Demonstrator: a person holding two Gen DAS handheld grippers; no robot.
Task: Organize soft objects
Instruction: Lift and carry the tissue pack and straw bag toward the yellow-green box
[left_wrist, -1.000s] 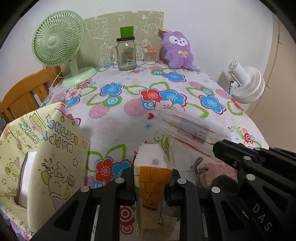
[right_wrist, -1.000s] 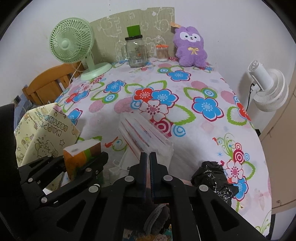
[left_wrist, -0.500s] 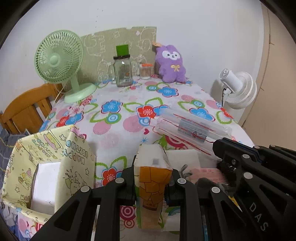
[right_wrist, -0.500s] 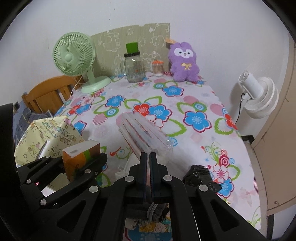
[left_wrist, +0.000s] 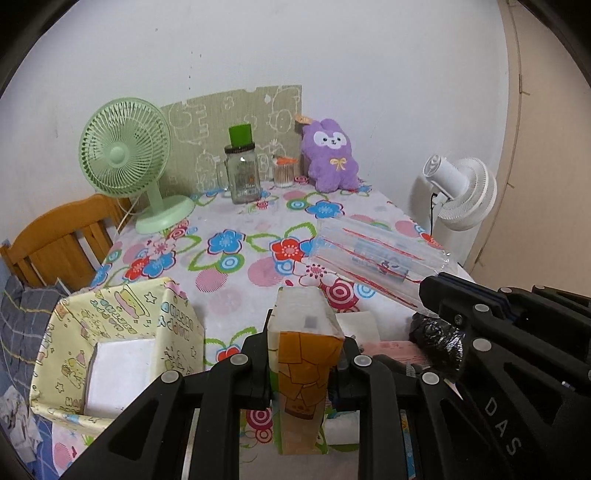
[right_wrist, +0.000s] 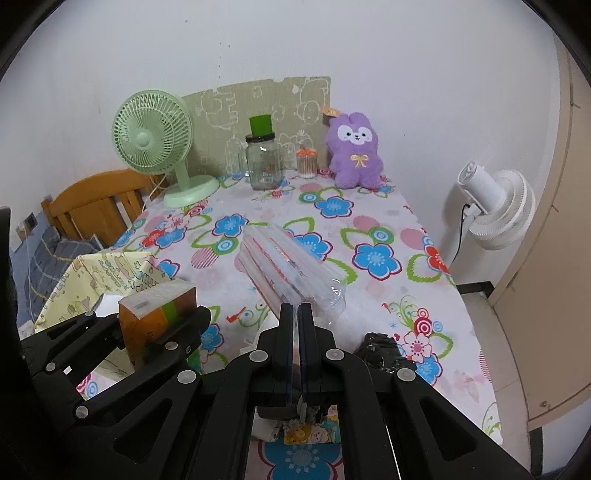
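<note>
My left gripper (left_wrist: 304, 349) is shut on an orange and white tissue pack (left_wrist: 304, 354) and holds it above the near table edge; the pack also shows in the right wrist view (right_wrist: 155, 314). My right gripper (right_wrist: 295, 314) is shut on the edge of a clear plastic pack with red stripes (right_wrist: 291, 266), lifted off the table; the pack also shows in the left wrist view (left_wrist: 376, 258). A yellow cartoon-print box (left_wrist: 110, 339), open at the top with a white item inside, sits at the near left. A purple plush rabbit (left_wrist: 330, 157) sits at the back.
A green desk fan (left_wrist: 125, 158), a glass jar with a green lid (left_wrist: 242, 173) and a small toothpick jar (left_wrist: 284, 171) stand at the back. A black crumpled bag (right_wrist: 380, 350) lies near right. A white fan (right_wrist: 495, 206) stands off the right edge, a wooden chair (left_wrist: 55, 240) at left.
Both grippers have risen and drawn back, each with its pack still held. More of the table and the inside of the yellow box have come into view.
</note>
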